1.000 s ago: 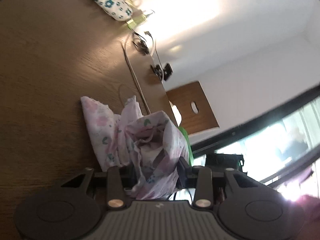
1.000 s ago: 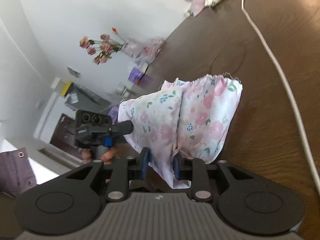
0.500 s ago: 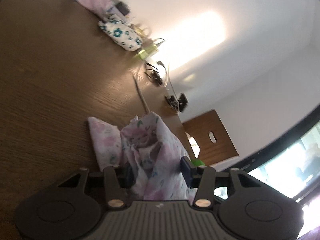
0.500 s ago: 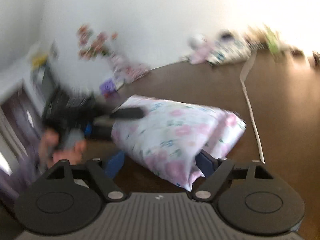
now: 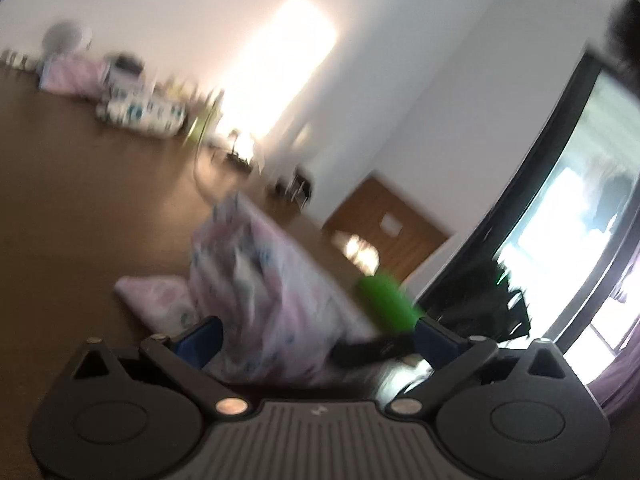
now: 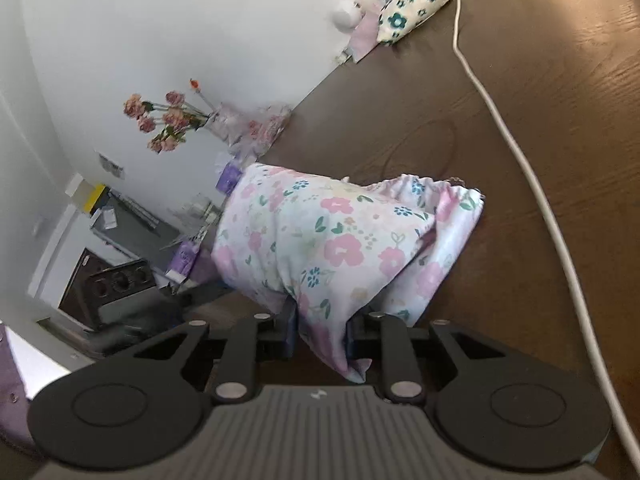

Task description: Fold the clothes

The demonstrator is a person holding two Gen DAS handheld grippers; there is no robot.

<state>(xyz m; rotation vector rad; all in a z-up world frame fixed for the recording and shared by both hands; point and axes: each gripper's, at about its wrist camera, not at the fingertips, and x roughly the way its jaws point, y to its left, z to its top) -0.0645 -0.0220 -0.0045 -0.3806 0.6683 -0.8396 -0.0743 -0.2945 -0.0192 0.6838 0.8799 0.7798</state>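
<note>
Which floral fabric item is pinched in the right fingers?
The pink-flowered garment, its lower edge pinched by the closing right gripper. The teal-flowered fabric bundle lies far off by the wall, untouched.

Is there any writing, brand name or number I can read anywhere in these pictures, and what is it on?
No readable words or numbers.
Small pale logo mark on the right gripper body: a symbol, not letters.
Same mark on the left gripper body: blurred.
Purple packets beside the flowers: print too small to read.
Floral garment: flower pattern only, no text.
</note>
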